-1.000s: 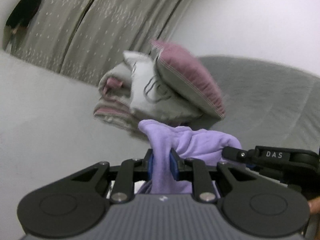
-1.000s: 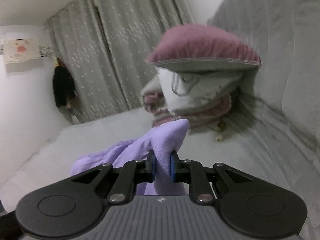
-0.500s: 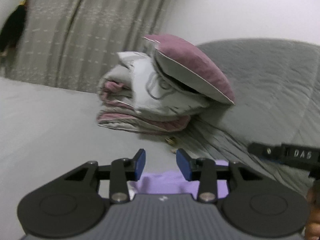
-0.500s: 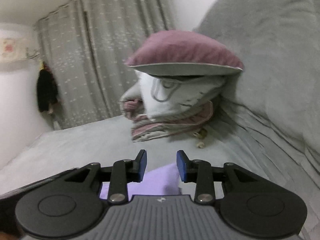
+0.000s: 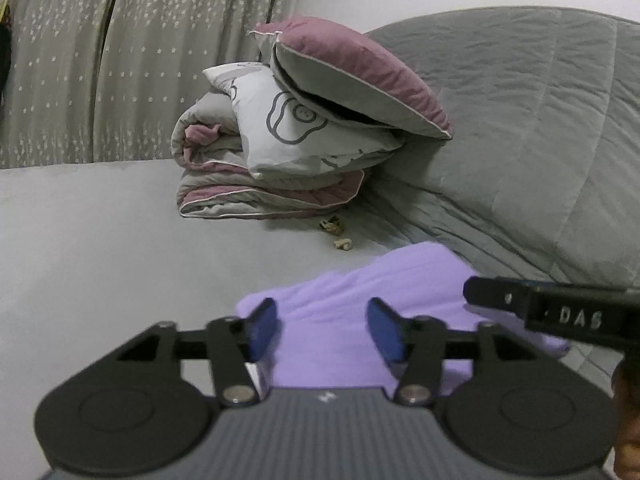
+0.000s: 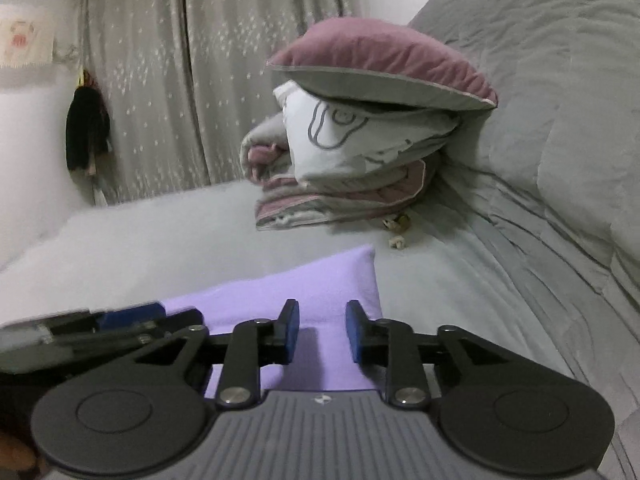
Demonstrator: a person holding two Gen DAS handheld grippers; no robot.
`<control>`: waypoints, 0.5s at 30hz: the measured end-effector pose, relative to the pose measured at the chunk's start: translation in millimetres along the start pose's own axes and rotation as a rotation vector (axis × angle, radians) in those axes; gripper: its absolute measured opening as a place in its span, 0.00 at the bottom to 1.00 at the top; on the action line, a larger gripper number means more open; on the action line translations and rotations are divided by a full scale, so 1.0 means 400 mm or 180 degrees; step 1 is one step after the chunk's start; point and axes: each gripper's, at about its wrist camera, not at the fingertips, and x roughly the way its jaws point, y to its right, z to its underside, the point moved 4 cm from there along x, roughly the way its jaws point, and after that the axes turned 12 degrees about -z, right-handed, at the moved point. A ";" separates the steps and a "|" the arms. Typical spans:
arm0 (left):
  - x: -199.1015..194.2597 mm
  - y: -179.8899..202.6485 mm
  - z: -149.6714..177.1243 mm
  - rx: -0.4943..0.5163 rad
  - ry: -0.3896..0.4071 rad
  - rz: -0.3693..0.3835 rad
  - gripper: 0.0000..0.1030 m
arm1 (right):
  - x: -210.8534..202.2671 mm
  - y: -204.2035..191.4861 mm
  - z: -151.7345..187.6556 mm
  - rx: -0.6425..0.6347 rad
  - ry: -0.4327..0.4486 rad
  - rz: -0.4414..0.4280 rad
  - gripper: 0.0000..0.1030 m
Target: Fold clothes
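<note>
From the left wrist, the left tongs (image 5: 323, 334) hang just above a lilac garment (image 5: 360, 300) that lies flat on the grey bed (image 5: 100, 248). Their blue pads stand apart on either side of the cloth without pressing it, and the jaws are opening; nothing is held. The right tongs (image 5: 540, 312) reach in from the right edge, over the same garment. Beyond it sits a stack of folded bedding (image 5: 272, 184) topped by a mauve pillow (image 5: 352, 64), with a few small crumbs or bits (image 5: 338, 234) on the sheet in front, well clear of the cloth.

From the right wrist, the right tongs (image 6: 322, 332) are partly open over the garment's (image 6: 320, 284) near edge, gripping nothing. The cloth shows a neat straight side and a square corner, which suggests a fold has just been laid down and both tongs are letting go so it stays put. The left tongs (image 6: 132, 316) show at the left, over the garment's other side.
</note>
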 end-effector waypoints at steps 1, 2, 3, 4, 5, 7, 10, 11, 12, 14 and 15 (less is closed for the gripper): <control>-0.013 0.001 -0.008 -0.0005 -0.0008 -0.0017 0.55 | -0.014 -0.004 -0.013 0.0021 0.0027 0.0010 0.36; -0.027 0.000 -0.018 -0.0013 -0.0034 -0.0049 0.57 | -0.034 -0.012 -0.025 0.0013 0.0063 0.0042 0.40; -0.042 -0.002 -0.025 -0.0034 -0.0085 -0.0078 0.61 | -0.057 -0.019 -0.038 0.0026 0.0091 0.0056 0.42; -0.057 -0.004 -0.033 -0.0056 -0.0136 -0.0107 0.63 | -0.080 -0.027 -0.051 0.0040 0.0119 0.0069 0.46; -0.072 -0.005 -0.040 -0.0077 -0.0188 -0.0135 0.68 | -0.105 -0.032 -0.061 0.0087 0.0142 0.0091 0.49; -0.115 -0.008 -0.048 -0.0101 -0.0279 -0.0220 0.79 | -0.148 -0.049 -0.071 0.0166 0.0136 0.0179 0.52; -0.175 -0.013 -0.056 -0.0072 -0.0392 -0.0322 0.98 | -0.214 -0.080 -0.070 0.0228 0.0065 0.0326 0.64; -0.196 -0.016 -0.058 -0.0058 -0.0414 -0.0338 1.00 | -0.234 -0.093 -0.064 0.0273 0.0049 0.0341 0.71; -0.216 -0.018 -0.060 -0.0043 -0.0436 -0.0353 1.00 | -0.255 -0.105 -0.057 0.0318 0.0032 0.0355 0.75; -0.252 -0.025 -0.057 -0.0048 -0.0516 -0.0410 1.00 | -0.291 -0.127 -0.040 0.0459 0.0034 0.0304 0.88; -0.264 -0.028 -0.053 -0.0042 -0.0558 -0.0424 1.00 | -0.307 -0.137 -0.028 0.0544 0.0020 0.0298 0.91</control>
